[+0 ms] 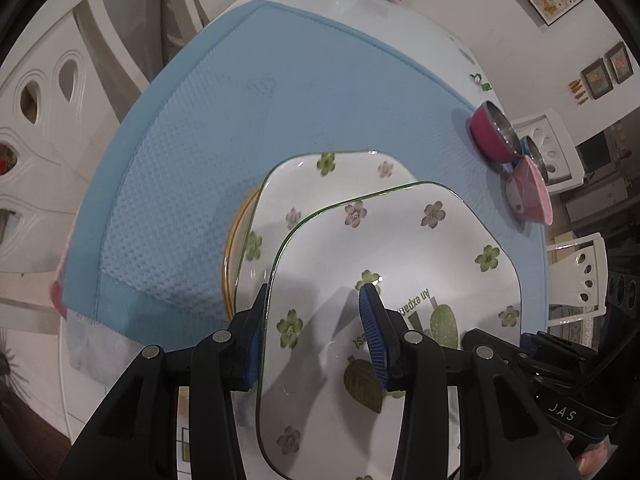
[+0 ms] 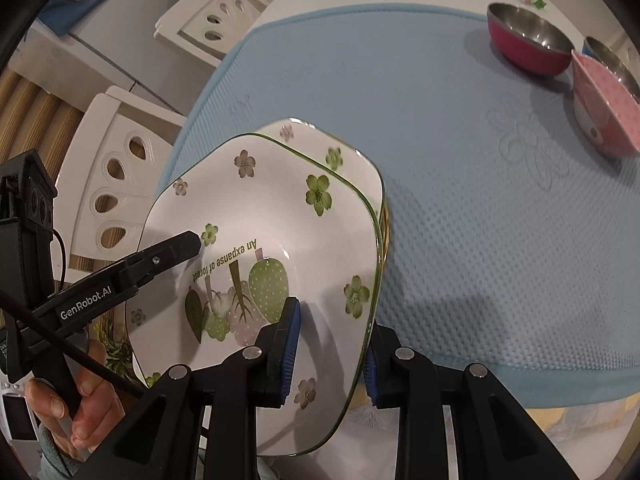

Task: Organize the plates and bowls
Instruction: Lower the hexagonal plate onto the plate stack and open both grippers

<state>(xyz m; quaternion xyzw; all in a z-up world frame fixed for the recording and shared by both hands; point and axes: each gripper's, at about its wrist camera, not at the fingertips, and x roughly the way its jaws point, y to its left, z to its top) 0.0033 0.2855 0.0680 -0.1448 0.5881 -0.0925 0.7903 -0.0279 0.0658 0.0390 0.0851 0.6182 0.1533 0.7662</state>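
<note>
Claws [image 1: 312, 336] [image 2: 330, 344] clamp plate [image 1: 400, 248] rims

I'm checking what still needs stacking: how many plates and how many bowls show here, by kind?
Plates: 3, the held flowered plate, a matching plate under it, a gold-rimmed plate at the bottom.
Bowls: 3, red bowl, pink bowl, blue bowl.
Total: 6

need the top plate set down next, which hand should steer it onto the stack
Neither alone: left gripper and right gripper each clamp opposite rims of the flowered plate above the matching plate.
</note>
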